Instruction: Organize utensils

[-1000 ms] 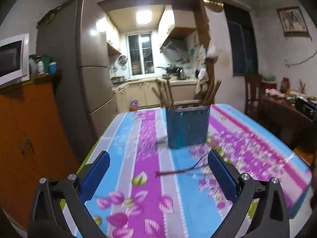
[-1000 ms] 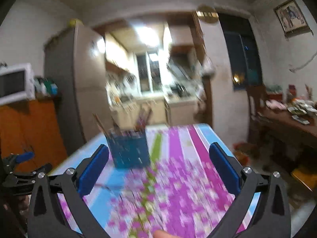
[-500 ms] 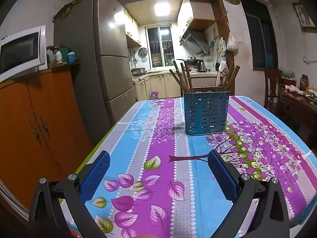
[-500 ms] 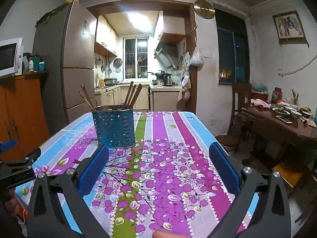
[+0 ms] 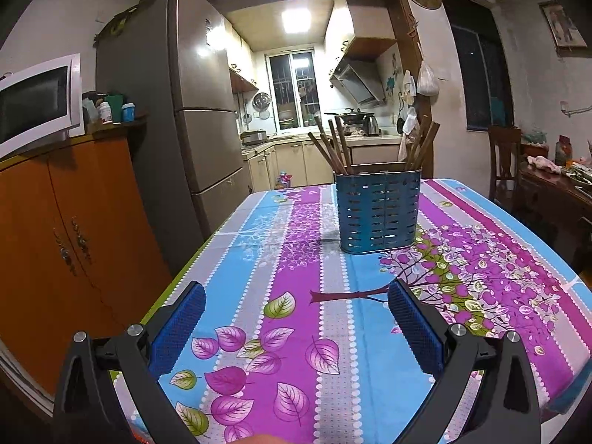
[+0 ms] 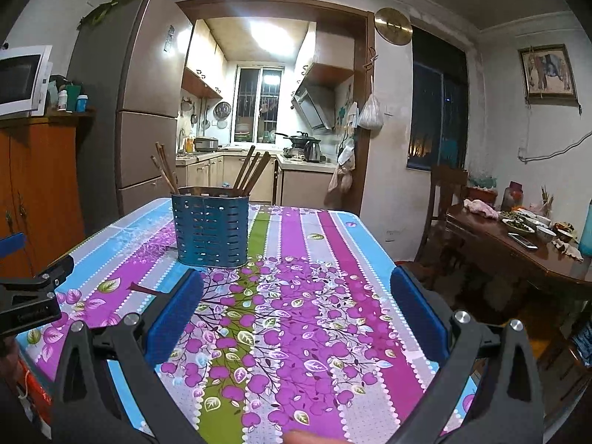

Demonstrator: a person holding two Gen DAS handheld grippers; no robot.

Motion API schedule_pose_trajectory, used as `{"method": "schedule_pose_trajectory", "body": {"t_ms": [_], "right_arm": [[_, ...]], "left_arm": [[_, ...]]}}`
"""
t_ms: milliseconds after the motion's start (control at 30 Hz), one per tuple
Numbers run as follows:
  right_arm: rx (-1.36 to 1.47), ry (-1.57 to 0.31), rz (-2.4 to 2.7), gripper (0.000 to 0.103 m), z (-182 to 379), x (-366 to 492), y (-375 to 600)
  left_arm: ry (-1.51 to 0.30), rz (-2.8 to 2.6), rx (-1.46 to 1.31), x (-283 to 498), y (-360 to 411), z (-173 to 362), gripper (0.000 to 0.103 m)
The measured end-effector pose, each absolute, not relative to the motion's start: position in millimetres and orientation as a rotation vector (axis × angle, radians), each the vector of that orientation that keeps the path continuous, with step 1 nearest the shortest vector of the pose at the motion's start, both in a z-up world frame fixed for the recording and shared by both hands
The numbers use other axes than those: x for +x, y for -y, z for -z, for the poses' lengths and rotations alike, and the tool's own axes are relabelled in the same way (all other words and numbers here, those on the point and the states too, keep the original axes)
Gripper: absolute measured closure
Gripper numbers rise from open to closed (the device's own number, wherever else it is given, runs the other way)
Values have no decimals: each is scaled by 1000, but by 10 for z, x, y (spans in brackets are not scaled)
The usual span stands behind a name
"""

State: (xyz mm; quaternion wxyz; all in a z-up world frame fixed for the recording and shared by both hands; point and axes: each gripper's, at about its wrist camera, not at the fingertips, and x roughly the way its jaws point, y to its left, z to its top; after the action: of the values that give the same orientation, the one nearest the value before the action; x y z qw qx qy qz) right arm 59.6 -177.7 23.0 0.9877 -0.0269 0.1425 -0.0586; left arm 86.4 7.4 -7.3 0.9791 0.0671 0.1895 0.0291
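Observation:
A blue perforated utensil holder (image 5: 379, 211) (image 6: 211, 227) stands upright on the flowered tablecloth (image 5: 296, 296) (image 6: 296, 296). Brown wooden chopsticks (image 5: 331, 148) (image 6: 251, 170) lean out of both its ends. My left gripper (image 5: 296, 298) hovers open over the near edge of the table, well short of the holder, with nothing between its blue pads. My right gripper (image 6: 294, 288) is open too and empty, to the right of the holder and nearer than it. In the right wrist view the left gripper's black frame shows at the far left edge.
An orange cabinet (image 5: 74, 236) with a microwave (image 5: 37, 100) on top stands left of the table, beside a tall fridge (image 5: 192, 111). A wooden chair (image 6: 444, 203) and a dark side table (image 6: 518, 248) with bowls stand to the right. The kitchen opens behind.
Both cameras have pulled back and steadied from a blurred swing. The holder now stands farther off in each view. Both grippers stayed open and empty.

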Motion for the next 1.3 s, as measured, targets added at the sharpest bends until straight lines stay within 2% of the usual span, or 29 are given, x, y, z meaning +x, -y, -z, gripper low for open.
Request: {"method": "schedule_pose_trajectory", "body": {"t_ms": [367, 533, 600, 967, 1300], "right_arm": [[-53, -289, 129, 5, -231, 600, 1844], [-56, -292, 133, 5, -231, 606, 1858], [-56, -291, 133, 5, -233, 605, 1862], [-60, -309, 132, 5, -212, 634, 1850], [-48, -295, 142, 5, -235, 627, 1875]], "left_arm": [[-371, -1, 114, 858, -20, 58, 4], [-367, -40, 121, 879, 9, 82, 11], [-387, -27, 113, 904, -3, 92, 19], [-426, -22, 99, 978, -46, 114, 21], [-365, -22, 155, 874, 15, 111, 21]]}}
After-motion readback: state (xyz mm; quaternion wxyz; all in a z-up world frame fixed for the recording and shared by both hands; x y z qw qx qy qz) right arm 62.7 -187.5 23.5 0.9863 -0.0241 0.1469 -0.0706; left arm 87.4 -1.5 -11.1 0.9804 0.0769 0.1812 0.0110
